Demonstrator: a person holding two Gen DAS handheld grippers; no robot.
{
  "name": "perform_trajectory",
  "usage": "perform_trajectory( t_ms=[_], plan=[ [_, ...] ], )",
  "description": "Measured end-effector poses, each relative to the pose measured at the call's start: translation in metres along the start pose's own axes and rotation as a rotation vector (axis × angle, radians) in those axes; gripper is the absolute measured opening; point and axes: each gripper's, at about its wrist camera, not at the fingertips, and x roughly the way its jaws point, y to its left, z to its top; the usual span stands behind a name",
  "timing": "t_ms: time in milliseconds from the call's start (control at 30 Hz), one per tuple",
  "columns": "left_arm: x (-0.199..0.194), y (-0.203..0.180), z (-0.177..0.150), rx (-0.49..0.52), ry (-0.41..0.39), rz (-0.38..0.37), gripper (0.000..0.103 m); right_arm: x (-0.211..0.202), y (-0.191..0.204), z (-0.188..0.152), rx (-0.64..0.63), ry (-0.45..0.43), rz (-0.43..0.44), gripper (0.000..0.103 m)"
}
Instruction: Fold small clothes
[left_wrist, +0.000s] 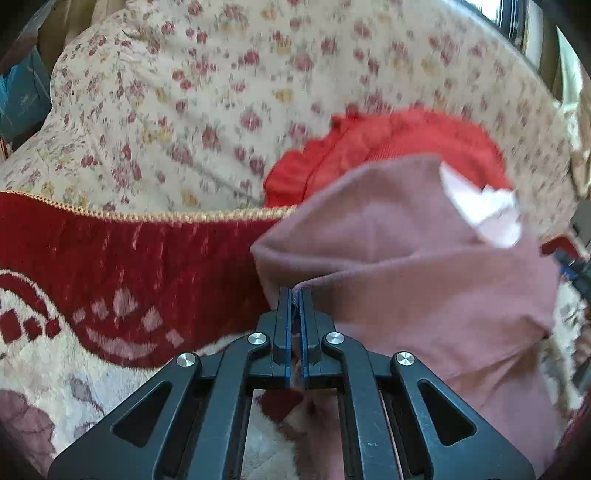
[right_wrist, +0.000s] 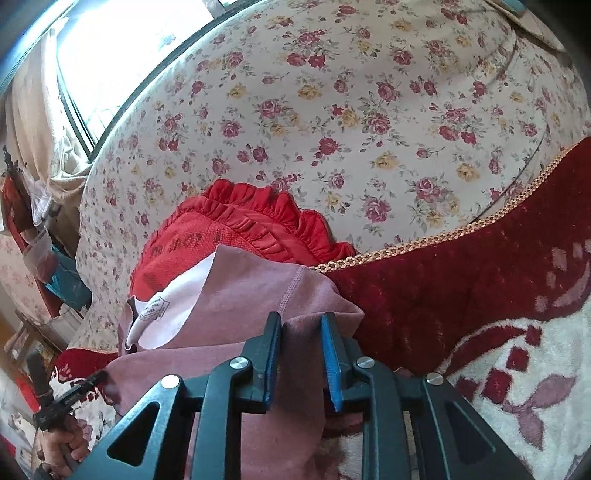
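Mauve garment lay bunched on the red-and-cream blanket, partly over a red ruffled piece against the floral cushion. Left gripper jaws were pinched tight on a hem fold. Right gripper jaws stood narrowly apart, mauve fabric lying between them, pads apparently not pressing it. White label showed inside.

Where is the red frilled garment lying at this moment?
The red frilled garment lies on the flower-print cover, just beyond the gold-trimmed edge of the dark red blanket. In both wrist views the mauve garment partly overlaps its near side.
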Motion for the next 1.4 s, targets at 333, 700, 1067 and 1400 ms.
perform_trajectory(
  t_ms=[333,700,1067,1400],
  plan=[
    [-0.011,0.04,0.0,-0.214,-0.018,0.153,0.004,-0.036,0.005,-0.003,-0.059,-0.023,-0.018,0.021],
    [0.003,-0.04,-0.006,0.019,-0.038,-0.012,0.004,0.0,0.062,-0.066,-0.323,0.264,-0.051,0.021],
    [0.036,-0.017,0.008,-0.081,0.004,0.053,0.006,0.04,0.029,-0.066,-0.211,0.315,-0.016,0.022],
    [-0.017,-0.035,0.011,-0.082,-0.12,0.009,0.011,-0.013,0.025,-0.038,-0.145,0.141,-0.014,0.022]
  ],
)
